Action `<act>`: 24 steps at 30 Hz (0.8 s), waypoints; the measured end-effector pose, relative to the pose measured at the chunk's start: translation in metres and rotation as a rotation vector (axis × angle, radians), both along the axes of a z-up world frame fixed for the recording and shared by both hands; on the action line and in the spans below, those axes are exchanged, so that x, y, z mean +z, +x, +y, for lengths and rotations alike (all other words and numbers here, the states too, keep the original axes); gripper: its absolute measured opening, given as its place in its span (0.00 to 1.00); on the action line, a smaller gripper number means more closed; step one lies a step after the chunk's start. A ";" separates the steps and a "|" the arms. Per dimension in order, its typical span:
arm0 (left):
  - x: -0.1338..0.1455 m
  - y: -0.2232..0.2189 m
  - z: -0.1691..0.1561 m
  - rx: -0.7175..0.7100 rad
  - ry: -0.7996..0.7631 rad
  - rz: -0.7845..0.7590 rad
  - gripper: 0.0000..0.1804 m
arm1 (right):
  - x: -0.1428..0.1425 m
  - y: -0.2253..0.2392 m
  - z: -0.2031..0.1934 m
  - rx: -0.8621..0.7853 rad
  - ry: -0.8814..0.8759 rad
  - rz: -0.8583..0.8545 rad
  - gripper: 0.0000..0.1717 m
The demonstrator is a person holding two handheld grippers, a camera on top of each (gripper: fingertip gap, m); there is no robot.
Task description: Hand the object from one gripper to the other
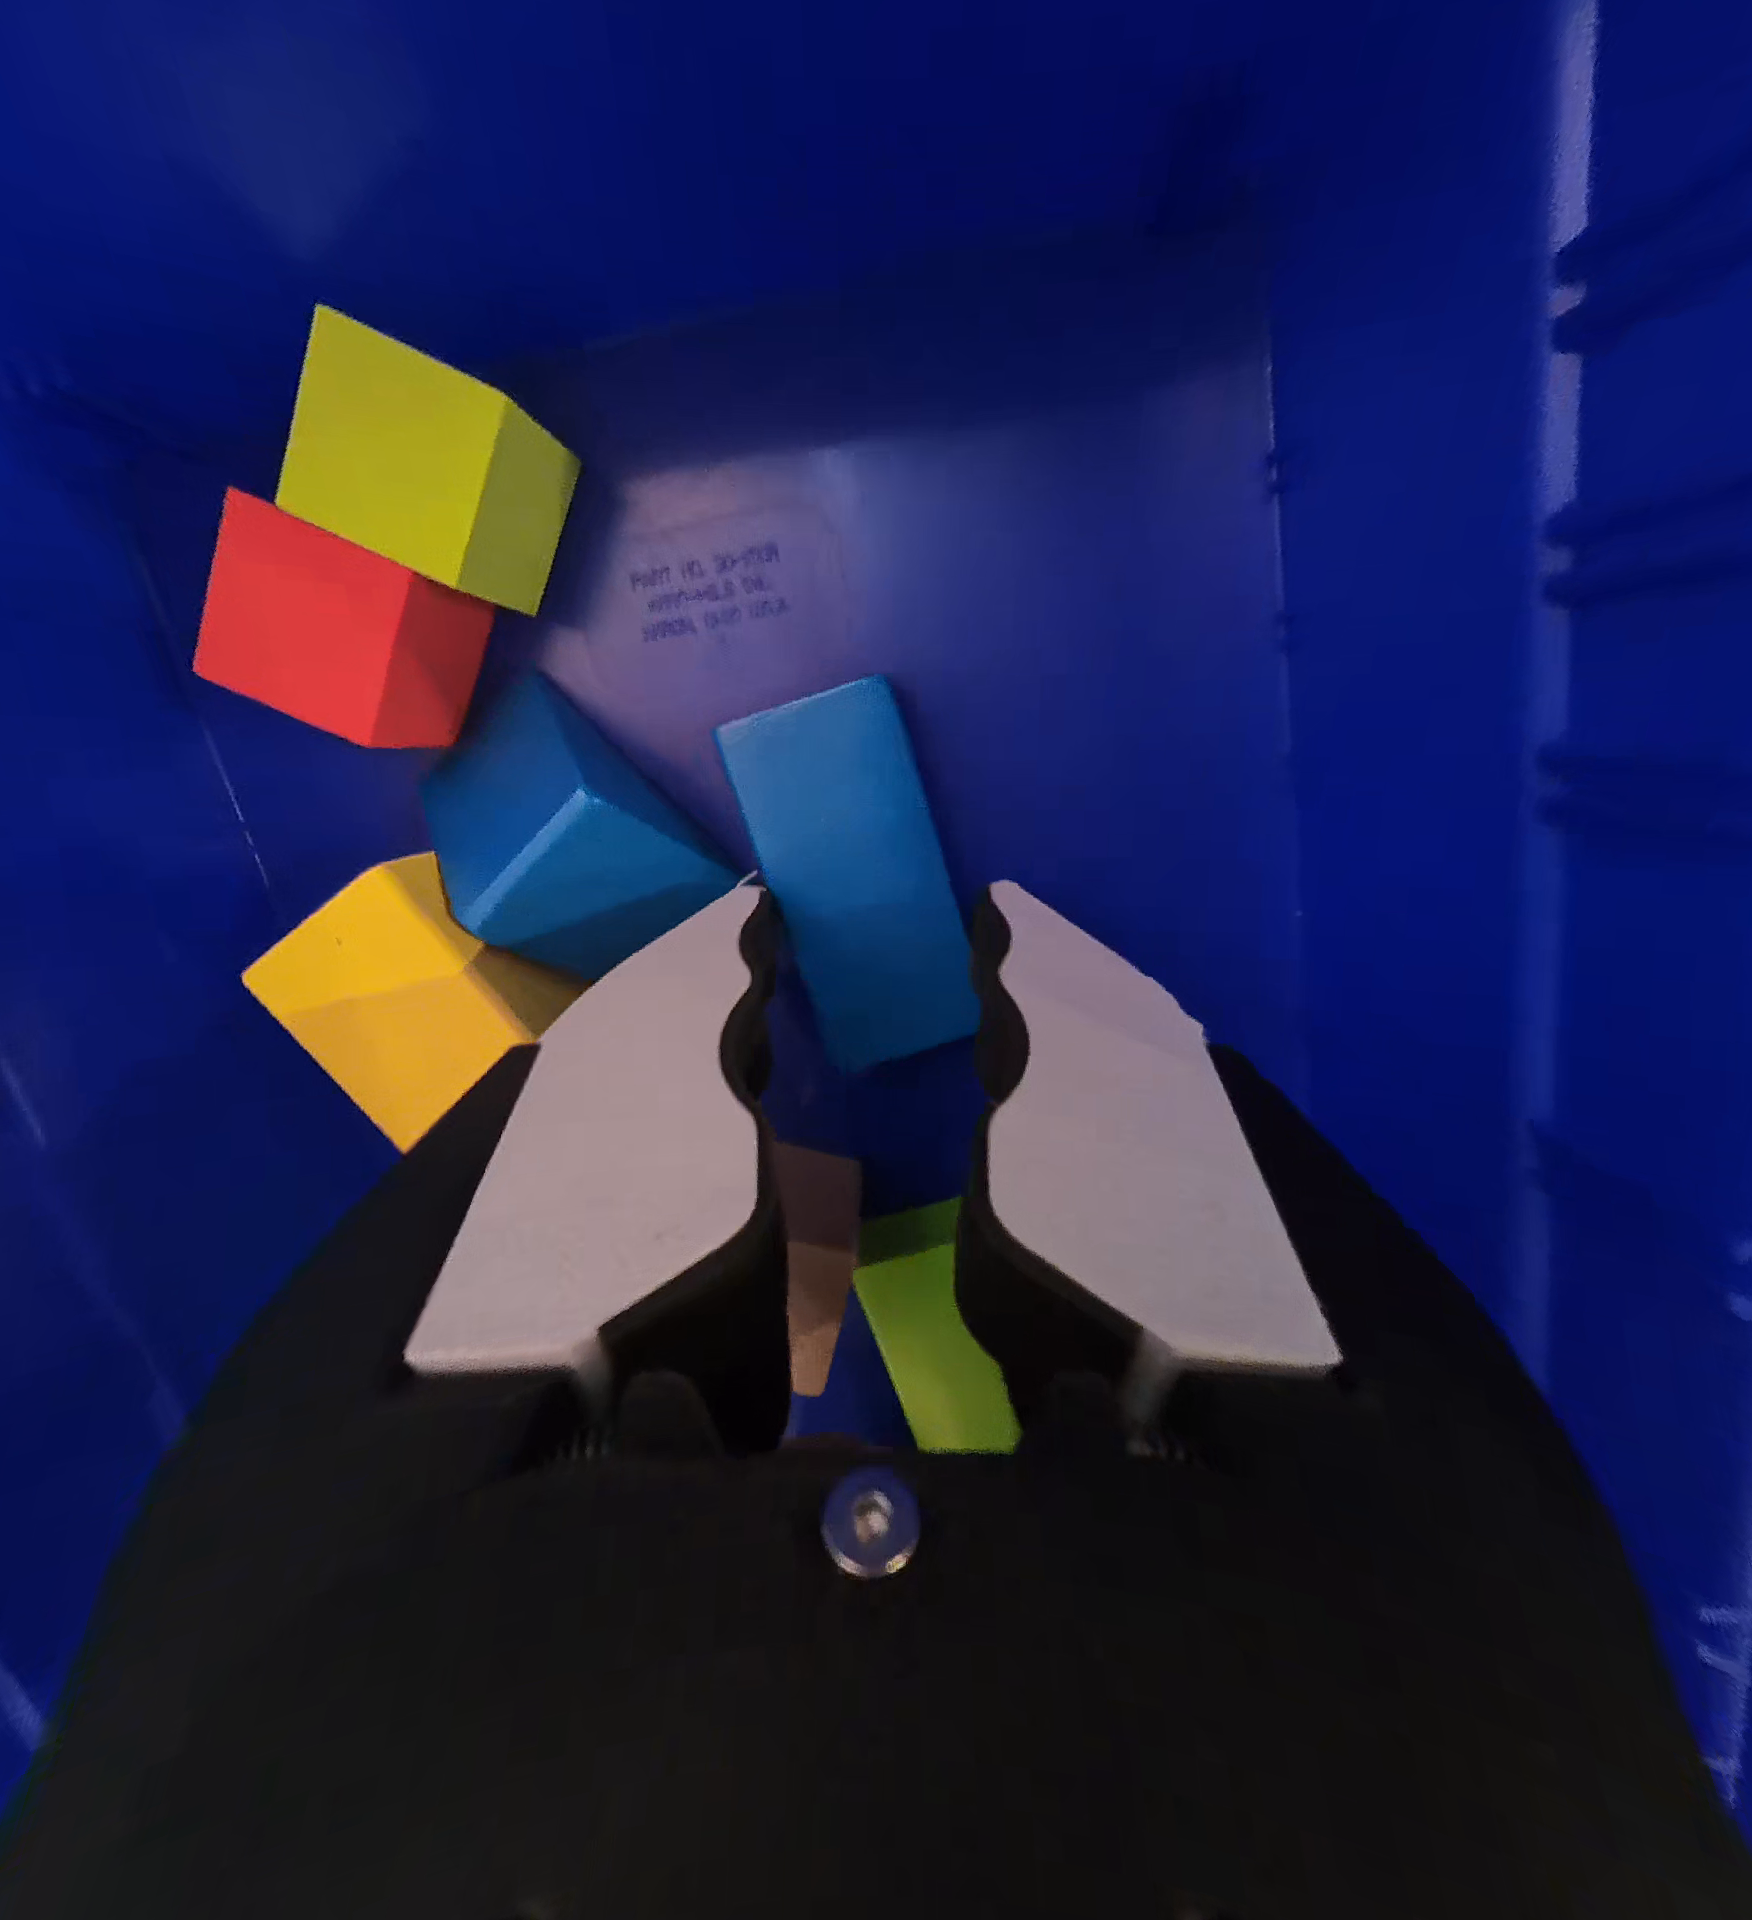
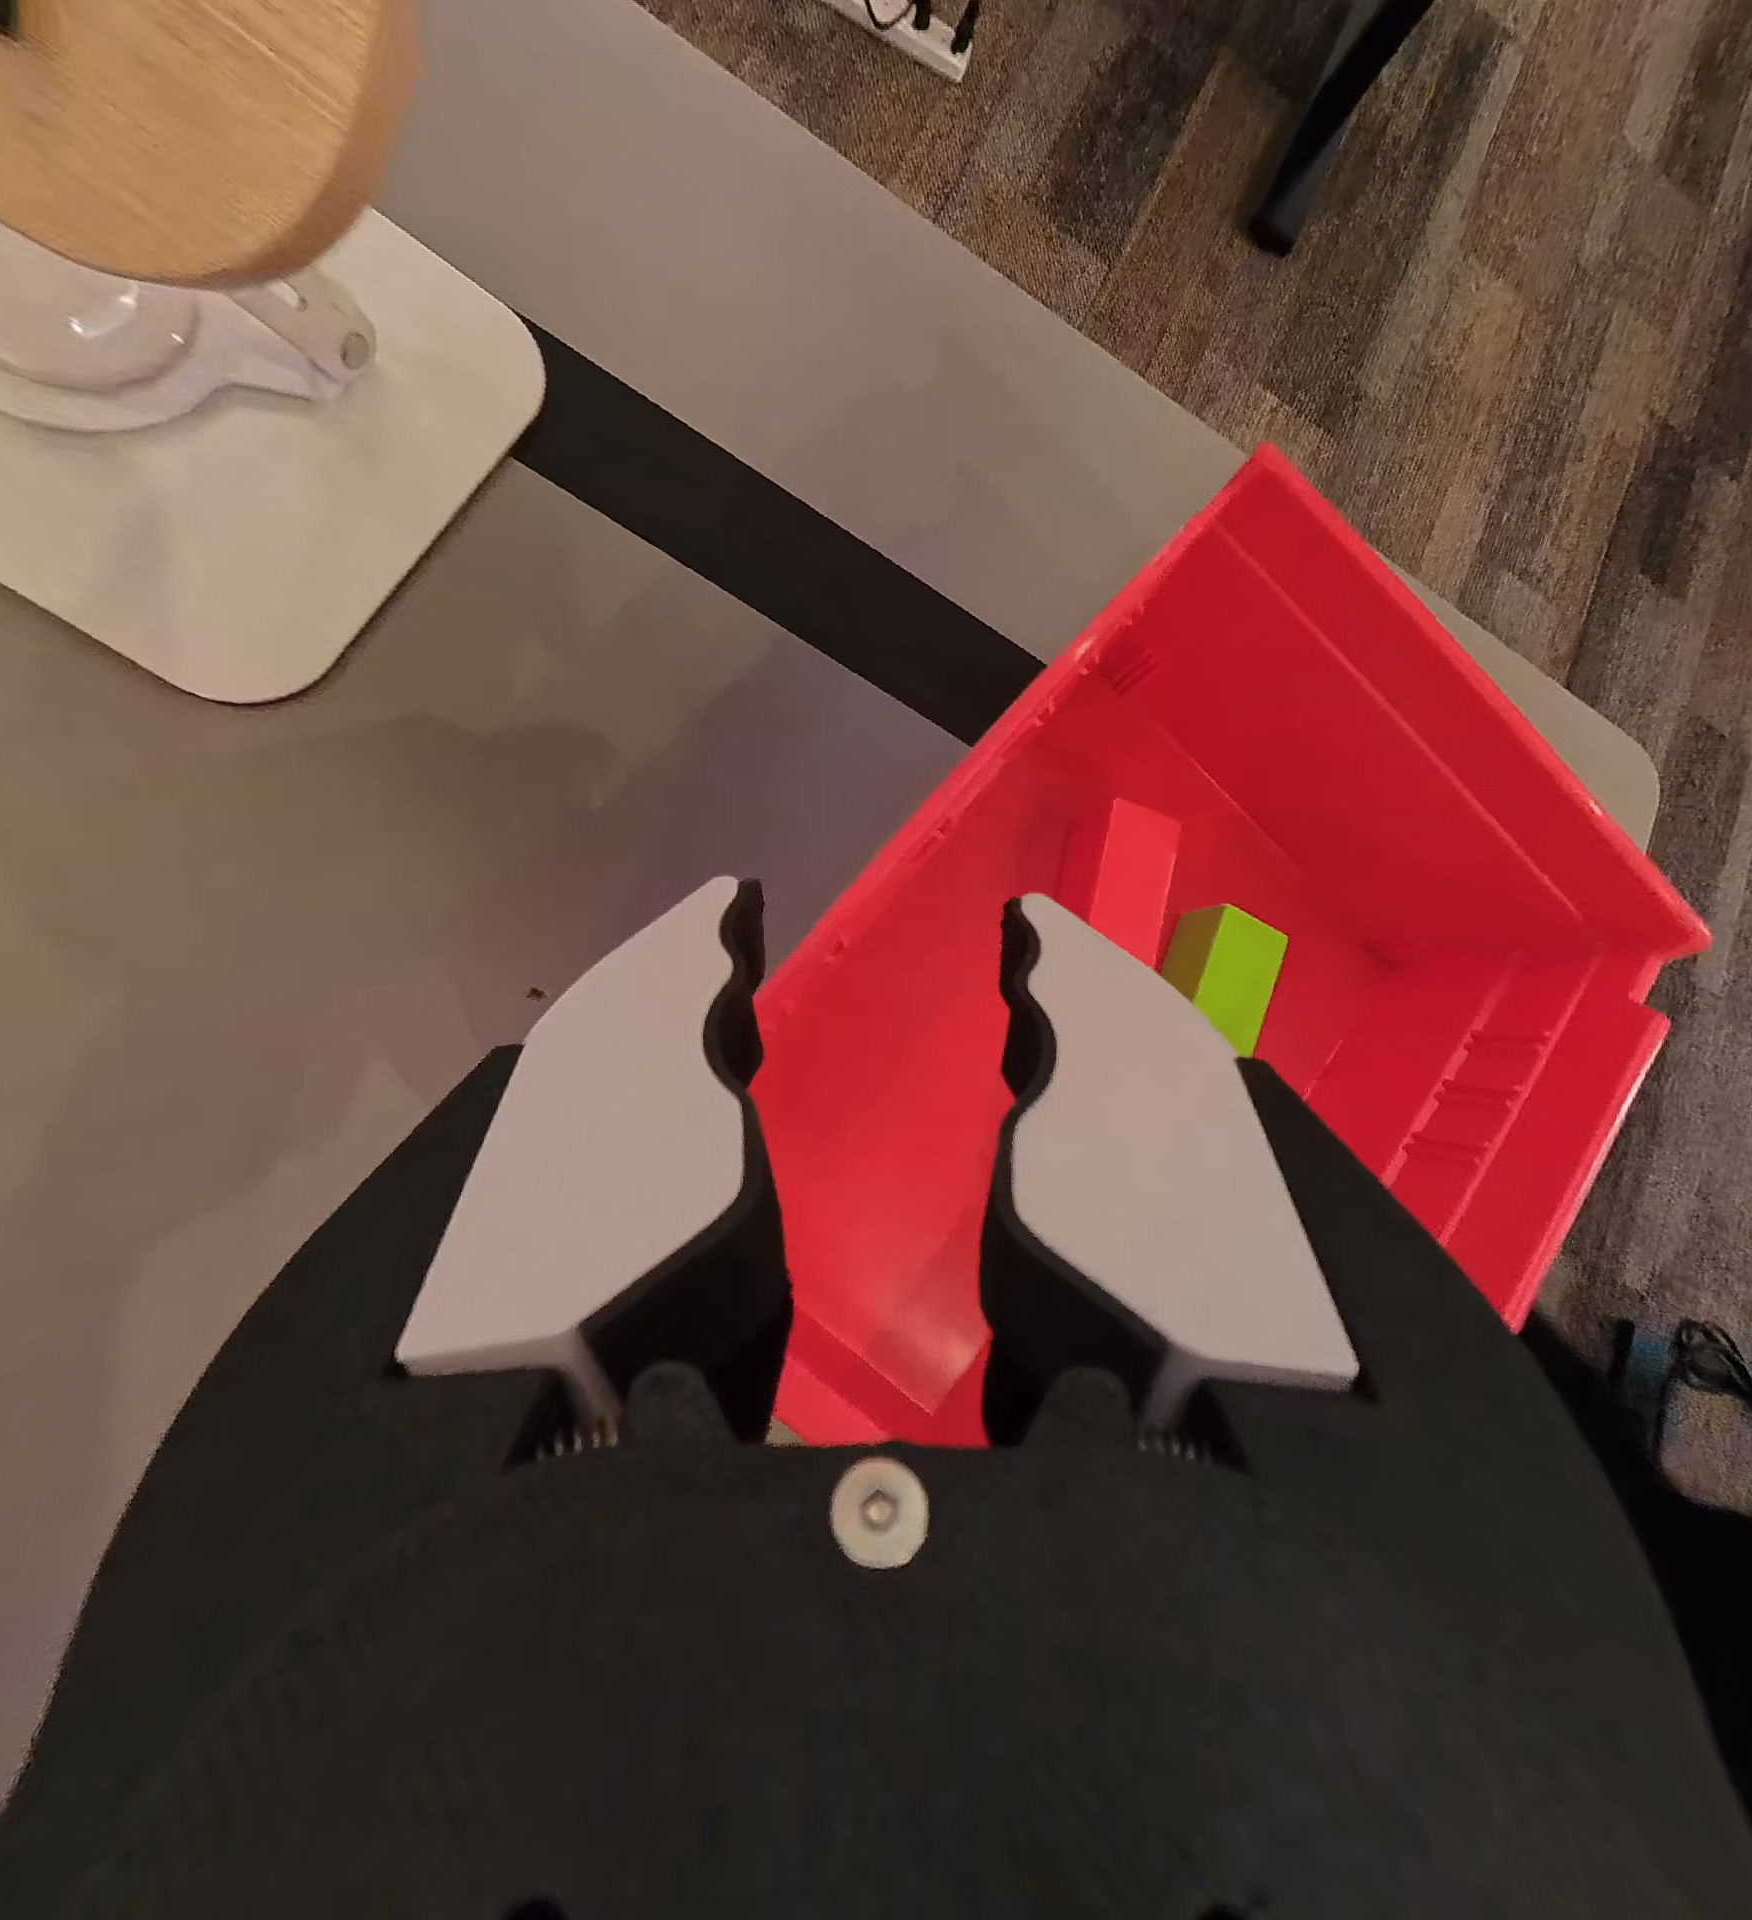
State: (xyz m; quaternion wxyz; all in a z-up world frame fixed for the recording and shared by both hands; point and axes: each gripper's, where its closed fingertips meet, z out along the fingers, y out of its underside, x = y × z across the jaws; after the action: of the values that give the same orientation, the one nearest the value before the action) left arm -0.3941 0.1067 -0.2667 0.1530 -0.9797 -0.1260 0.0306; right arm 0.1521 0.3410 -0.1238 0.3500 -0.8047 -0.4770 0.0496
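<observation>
Inside a deep blue bin (image 1: 1423, 727), the left tool (image 1: 872, 935) straddles a blue block (image 1: 841, 852) lying on the bin floor, its dark pads (image 1: 752, 997) at the block's sides; whether they press on it cannot be told. Lime (image 1: 404, 457), red (image 1: 321, 623), yellow (image 1: 373, 987) and a second blue block (image 1: 550, 831) are heaped just beside it to the left. Over a grey table (image 2: 280, 883), the right tool (image 2: 882, 956) hangs with its jaws apart and nothing between them, above the rim of a red bin (image 2: 1371, 727) holding a red block (image 2: 1132, 883) and a lime block (image 2: 1230, 971). The pickup looks to be under way, the handover not yet begun. The next move appears to call for a firm squeeze, a lift clear of the heap, then bringing the tools together.
</observation>
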 end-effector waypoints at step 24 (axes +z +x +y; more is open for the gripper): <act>0.309 0.308 -0.010 -0.972 1.353 -0.542 0.18 | 0.168 -0.242 -0.240 0.911 -0.333 1.057 0.30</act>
State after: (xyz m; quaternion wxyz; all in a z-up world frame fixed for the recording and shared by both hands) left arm -0.0862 0.0963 0.0427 0.6623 -0.5973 0.2823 -0.3533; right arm -0.0899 0.1006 0.0443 0.3515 -0.4367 -0.5182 0.6459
